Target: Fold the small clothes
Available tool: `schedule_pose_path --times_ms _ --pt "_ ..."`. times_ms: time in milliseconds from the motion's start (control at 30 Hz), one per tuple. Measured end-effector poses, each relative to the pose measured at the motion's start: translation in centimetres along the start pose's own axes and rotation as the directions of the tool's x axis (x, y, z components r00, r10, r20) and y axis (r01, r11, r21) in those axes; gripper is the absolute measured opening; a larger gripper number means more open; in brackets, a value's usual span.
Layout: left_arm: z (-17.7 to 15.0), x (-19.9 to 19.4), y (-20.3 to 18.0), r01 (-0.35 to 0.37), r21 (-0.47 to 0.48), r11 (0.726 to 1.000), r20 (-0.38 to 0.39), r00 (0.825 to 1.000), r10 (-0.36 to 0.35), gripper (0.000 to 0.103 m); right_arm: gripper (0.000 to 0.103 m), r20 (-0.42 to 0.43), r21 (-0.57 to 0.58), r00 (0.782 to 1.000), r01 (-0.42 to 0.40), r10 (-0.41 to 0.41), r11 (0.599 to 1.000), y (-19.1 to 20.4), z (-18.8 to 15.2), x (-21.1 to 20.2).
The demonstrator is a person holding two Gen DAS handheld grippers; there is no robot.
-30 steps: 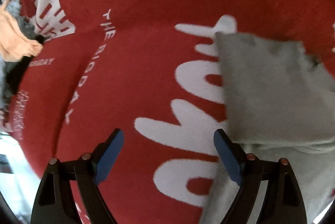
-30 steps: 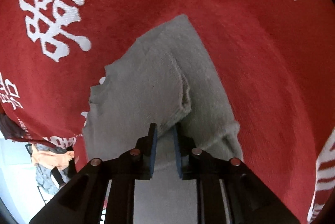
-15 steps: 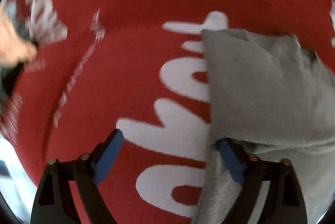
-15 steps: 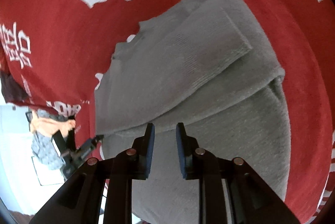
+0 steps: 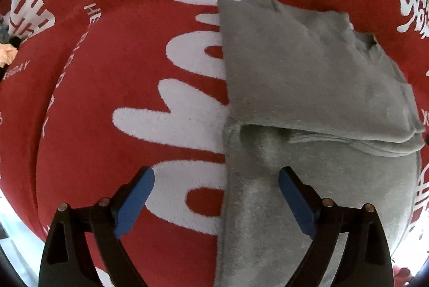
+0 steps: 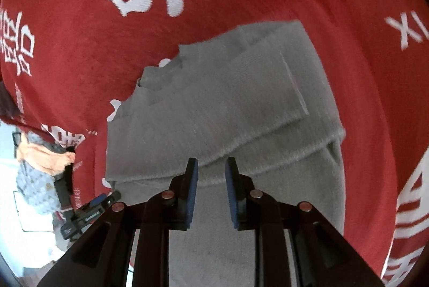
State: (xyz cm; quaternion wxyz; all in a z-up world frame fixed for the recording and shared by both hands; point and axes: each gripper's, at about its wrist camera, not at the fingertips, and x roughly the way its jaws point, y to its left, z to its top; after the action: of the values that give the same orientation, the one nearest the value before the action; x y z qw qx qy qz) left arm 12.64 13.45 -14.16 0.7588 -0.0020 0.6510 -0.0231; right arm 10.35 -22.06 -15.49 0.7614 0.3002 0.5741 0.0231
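Red cloth (image 5: 112, 88) printed with white lettering fills both views as the work surface. Seen from the left wrist, the left gripper (image 5: 215, 199) is held wide apart, its blue pads (image 5: 134, 199) empty; the near left edge of a grey garment (image 5: 308, 77) lies between them, untouched. From the right wrist, the right gripper (image 6: 211, 189) is shown with pads (image 6: 192, 193) only a narrow gap apart, nothing pinched between them, poised just above a folded edge of the garment (image 6: 228, 104). The garment is spread on the cloth at centre frame, its upper part doubled over the lower in a thick fold. At the lower left of the right view, a heap of peach and grey clothes (image 6: 40, 166) is seen beyond the cloth's edge.
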Motion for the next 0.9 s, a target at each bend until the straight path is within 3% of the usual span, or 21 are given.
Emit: schedule_pose_path --times_ms 133,200,267,367,467,767,900 --pt "-0.3 -0.7 -1.0 0.013 -0.002 1.000 -0.003 1.000 -0.013 0.094 0.023 -0.042 0.003 0.998 0.055 -0.055 0.998 -0.7 1.1 1.9" --pt "-0.4 -0.6 -1.5 0.000 0.014 1.000 -0.019 1.000 0.000 0.094 0.023 -0.103 0.057 0.985 0.146 -0.139 0.988 -2.3 1.1 3.2" --pt "-0.6 -0.6 -2.1 0.004 0.029 1.000 -0.032 0.999 -0.003 0.094 0.023 -0.078 0.129 0.993 0.097 -0.087 0.987 -3.5 0.6 2.6" --pt "-1.0 -0.9 -2.7 -0.002 0.052 0.999 -0.039 0.999 0.004 0.094 0.025 -0.074 0.112 0.994 0.094 -0.086 0.989 -3.6 -0.4 1.0" --pt "-1.3 -1.4 -3.6 -0.004 0.068 0.998 -0.045 0.999 0.007 0.094 0.043 -0.091 0.073 0.991 0.105 -0.099 0.992 -3.8 -1.7 -0.3" --pt "-2.0 -3.1 -7.2 -0.006 0.102 0.995 -0.059 0.998 0.012 0.094 0.045 -0.102 0.055 0.992 0.084 -0.079 0.995 -5.4 -3.6 -3.6" --pt "-3.5 -3.8 -8.5 -0.009 0.122 0.992 -0.066 0.998 0.017 0.094 0.051 -0.140 0.030 0.990 0.029 -0.024 0.999 -6.3 -4.2 -3.8"
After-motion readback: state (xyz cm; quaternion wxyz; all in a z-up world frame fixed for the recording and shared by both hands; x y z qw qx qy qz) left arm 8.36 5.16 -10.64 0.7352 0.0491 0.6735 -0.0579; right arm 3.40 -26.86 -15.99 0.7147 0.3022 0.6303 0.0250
